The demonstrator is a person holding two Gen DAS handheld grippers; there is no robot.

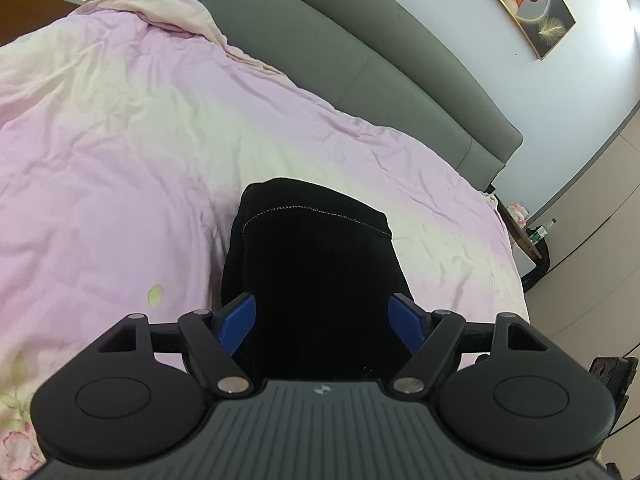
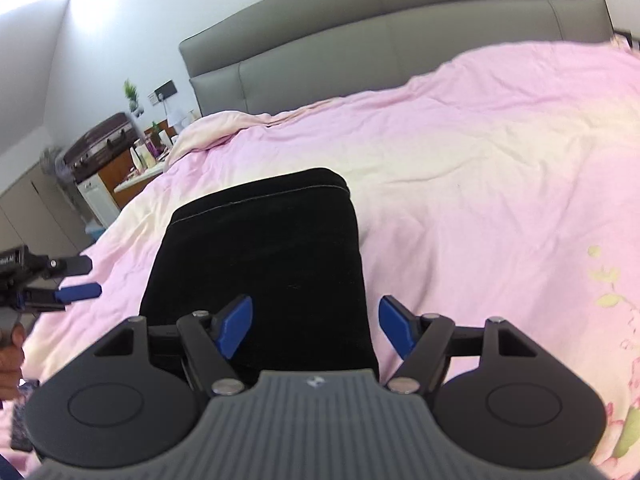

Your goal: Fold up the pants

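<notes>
Black folded fabric pants (image 1: 312,280) are laid on a pink crumpled duvet (image 1: 120,140); the left gripper (image 1: 322,316) and right gripper (image 2: 316,320) are held released above them, nothing grasped.

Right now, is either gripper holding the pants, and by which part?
Nothing is held. Both the left gripper and right gripper are open above the folded black pants.

A folded pair of black fabric pants (image 1: 316,280) lies on a wrinkled pink quilt (image 1: 120,152) covering the bed, a line of pale stitching crossing its far end. The left gripper (image 1: 322,314) hovers over the near end, its blue-padded fingers (image 1: 239,320) spread wide apart and gripping nothing. Behind the quilt runs a grey upholstered headboard (image 1: 360,52), with a framed picture (image 1: 528,4) on the pale wall.
</notes>
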